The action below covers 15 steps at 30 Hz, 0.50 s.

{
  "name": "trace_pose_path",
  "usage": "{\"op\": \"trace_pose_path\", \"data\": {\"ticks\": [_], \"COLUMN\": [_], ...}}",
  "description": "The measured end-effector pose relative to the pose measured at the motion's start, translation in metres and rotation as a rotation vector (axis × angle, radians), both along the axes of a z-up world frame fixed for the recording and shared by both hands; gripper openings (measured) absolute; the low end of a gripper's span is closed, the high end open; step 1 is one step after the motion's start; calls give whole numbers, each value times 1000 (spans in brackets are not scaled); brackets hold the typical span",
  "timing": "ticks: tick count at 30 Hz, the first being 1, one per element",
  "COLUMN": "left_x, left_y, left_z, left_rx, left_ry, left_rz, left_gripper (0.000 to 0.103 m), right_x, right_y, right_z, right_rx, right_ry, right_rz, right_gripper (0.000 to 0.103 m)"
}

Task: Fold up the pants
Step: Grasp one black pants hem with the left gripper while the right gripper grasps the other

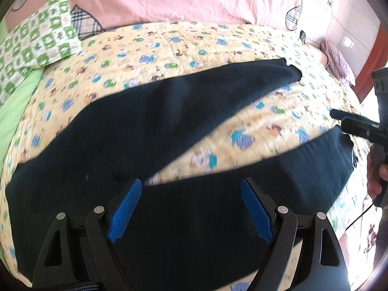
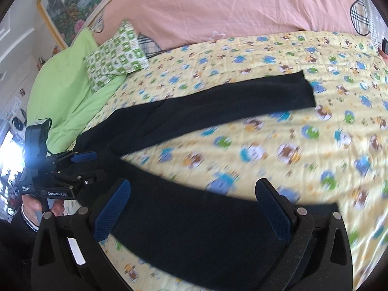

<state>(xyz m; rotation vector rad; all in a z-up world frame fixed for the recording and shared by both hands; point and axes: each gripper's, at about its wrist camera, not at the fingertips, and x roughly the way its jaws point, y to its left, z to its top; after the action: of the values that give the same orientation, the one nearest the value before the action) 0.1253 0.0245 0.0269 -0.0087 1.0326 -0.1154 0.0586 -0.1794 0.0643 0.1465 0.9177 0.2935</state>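
Note:
Dark navy pants (image 1: 135, 126) lie flat on a yellow cartoon-print quilt (image 1: 254, 131), legs spread in a V. In the left wrist view my left gripper (image 1: 191, 208) hovers open over the near leg close to the crotch, blue pads (image 1: 126, 208) wide apart. The right gripper shows at that view's right edge (image 1: 339, 118), by the near leg's cuff. In the right wrist view my right gripper (image 2: 194, 215) is open above the near leg of the pants (image 2: 194, 237). The far leg (image 2: 230, 101) stretches toward the upper right. My left gripper (image 2: 82, 165) appears at the left, held by a hand.
A green-and-white patterned pillow (image 2: 114, 55) and green sheet (image 2: 72, 92) lie at the quilt's far left. A pink duvet with plaid hearts (image 2: 218, 9) is heaped behind. A framed picture (image 2: 72, 2) hangs on the wall. A wooden bed frame (image 1: 366, 55) stands on the right.

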Motion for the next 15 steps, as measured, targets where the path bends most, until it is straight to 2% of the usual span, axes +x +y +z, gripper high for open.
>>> {"op": "trace_pose_path", "data": {"ticks": [7,11,13,15], "left_x": [54,94,112,132], "left_y": [3,5,3,2], "left_z": [5,5,6,4], "left_rx": [31,21,3,-7], "left_ry": [1,11,4,1], "left_rz": [-36,-70,-114,-162], "left_gripper": [84,84,84,84], "right_x": [44,78,97,115], "right_y": [-34,-57,-71,-85], "right_z": [14,18,19,19], "right_rx": [-33,-51,-49,-22], "right_ry": [-7,9,12,19], "right_rz": [-50,-75,-91,-114], "right_gripper": [103,102,99,90]}}
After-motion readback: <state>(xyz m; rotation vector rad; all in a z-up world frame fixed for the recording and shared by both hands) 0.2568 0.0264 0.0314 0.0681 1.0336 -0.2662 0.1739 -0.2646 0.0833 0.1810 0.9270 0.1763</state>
